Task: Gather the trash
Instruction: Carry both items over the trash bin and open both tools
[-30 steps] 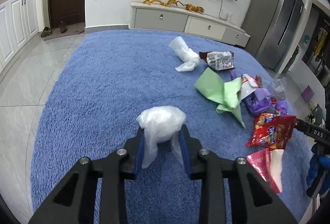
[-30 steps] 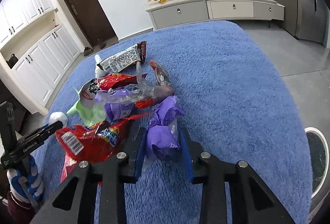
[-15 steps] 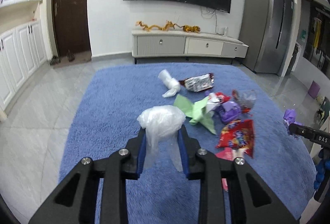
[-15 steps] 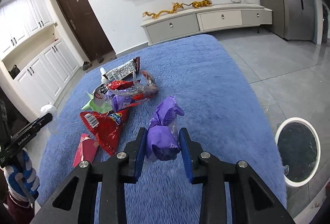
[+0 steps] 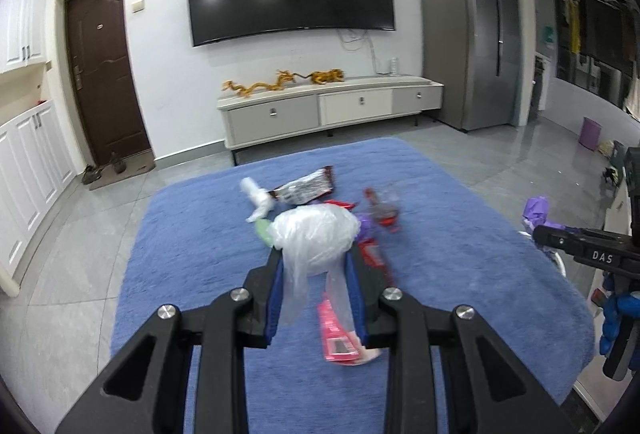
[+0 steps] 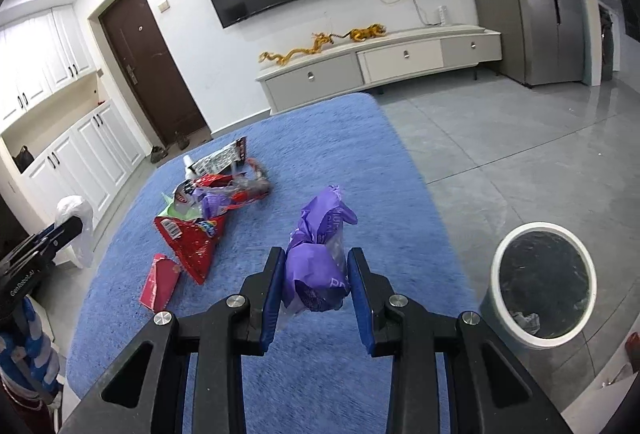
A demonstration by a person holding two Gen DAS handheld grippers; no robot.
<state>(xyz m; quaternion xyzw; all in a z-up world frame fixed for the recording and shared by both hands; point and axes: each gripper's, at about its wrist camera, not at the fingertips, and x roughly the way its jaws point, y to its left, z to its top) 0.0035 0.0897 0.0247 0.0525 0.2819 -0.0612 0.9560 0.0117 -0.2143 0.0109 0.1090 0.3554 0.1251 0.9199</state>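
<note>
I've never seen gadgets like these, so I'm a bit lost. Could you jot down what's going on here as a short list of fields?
setting: living room, blue rug
left hand-held gripper: shut on crumpled clear plastic bag
right hand-held gripper: shut on crumpled purple bag
bin: white-rimmed, dark-lined, on floor beside rug, at the right
trash on rug: red snack packet, pink packet, other wrappers

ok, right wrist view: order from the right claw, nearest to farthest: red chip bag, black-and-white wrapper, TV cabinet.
1. red chip bag, on the rug, left of the right claw.
2. black-and-white wrapper, far end of the trash pile, upper left.
3. TV cabinet, against the back wall.
</note>
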